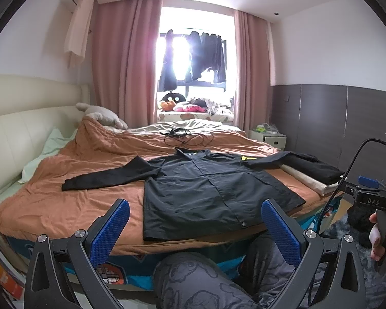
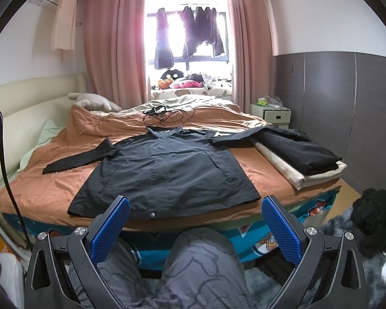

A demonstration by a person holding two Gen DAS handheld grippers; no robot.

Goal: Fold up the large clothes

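Home bedroom: bed, pink curtains, nightstand.

we see the bed in its orange cover, black jacket spread flat, cables behind, folded clothes beside.

Jacket flat on bed; cables behind; folded pile right.
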